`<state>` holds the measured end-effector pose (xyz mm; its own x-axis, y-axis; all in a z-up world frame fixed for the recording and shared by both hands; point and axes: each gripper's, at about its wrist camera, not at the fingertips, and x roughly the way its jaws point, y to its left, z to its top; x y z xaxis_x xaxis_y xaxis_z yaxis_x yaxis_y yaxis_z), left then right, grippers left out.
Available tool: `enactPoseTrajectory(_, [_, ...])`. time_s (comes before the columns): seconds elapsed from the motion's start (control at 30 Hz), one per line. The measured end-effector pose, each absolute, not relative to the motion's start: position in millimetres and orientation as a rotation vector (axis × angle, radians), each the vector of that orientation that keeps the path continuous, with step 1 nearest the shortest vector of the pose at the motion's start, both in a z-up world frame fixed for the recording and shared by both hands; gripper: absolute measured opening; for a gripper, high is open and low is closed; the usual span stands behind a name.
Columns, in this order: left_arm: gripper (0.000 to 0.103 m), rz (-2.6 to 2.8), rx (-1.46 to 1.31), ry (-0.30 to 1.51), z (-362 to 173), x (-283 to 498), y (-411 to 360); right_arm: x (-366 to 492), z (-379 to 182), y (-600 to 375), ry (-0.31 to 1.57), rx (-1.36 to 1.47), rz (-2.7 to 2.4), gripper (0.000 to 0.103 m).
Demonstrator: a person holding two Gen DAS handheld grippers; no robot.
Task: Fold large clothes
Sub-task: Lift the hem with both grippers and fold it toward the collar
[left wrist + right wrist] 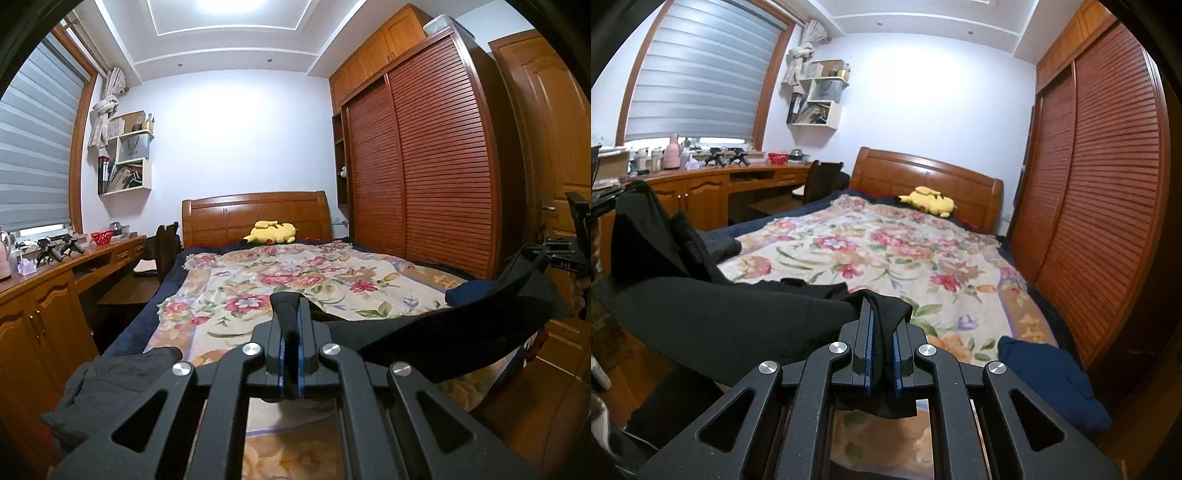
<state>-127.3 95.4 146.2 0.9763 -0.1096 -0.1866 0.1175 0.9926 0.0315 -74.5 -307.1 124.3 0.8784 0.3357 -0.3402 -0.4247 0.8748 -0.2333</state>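
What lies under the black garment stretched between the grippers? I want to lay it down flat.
Under the black garment the floral blanket shows, with a folded navy cloth beside. What the garment covers is hidden.

Right gripper [882, 332] jaws pinch black garment [713, 317], apparently lifted above floral bedspread [886, 251].

Bed [258, 273] runs fwd from both grippers, headboard [255, 214] at far end against back wall. Plush toy [271, 233] on bed just before headboard. Wardrobe [417, 166] along bed's right side; desk [74, 258] w/ chair [166, 243] along left, under window blind [33, 147]. Wall shelves [127, 155] above desk's far end. Garment [713, 314] spans betw left gripper [291, 325] and right gripper [882, 332], over bed's near end. Folded cloth [1045, 373] on near right corner, another garment [110, 380] near left corner.
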Motion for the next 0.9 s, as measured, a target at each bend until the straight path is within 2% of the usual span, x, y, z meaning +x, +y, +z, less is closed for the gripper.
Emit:
enactPoseTrajectory(0.23, [0.000, -0.064, 0.056, 0.302, 104, -57, 98, -11, 92, -290, 0.377, -0.310, 0.385, 0.006])
enactPoseTrajectory(0.57, [0.001, -0.005, 0.023, 0.502, 14, 74, 108, 107, -11, -275, 0.552, -0.289, 0.340, 0.006])
enactPoseTrajectory(0.9, [0.001, 0.012, 0.054, 0.563, -10, 157, 112, 192, -49, -265, 0.627, -0.295, 0.338, 0.006])
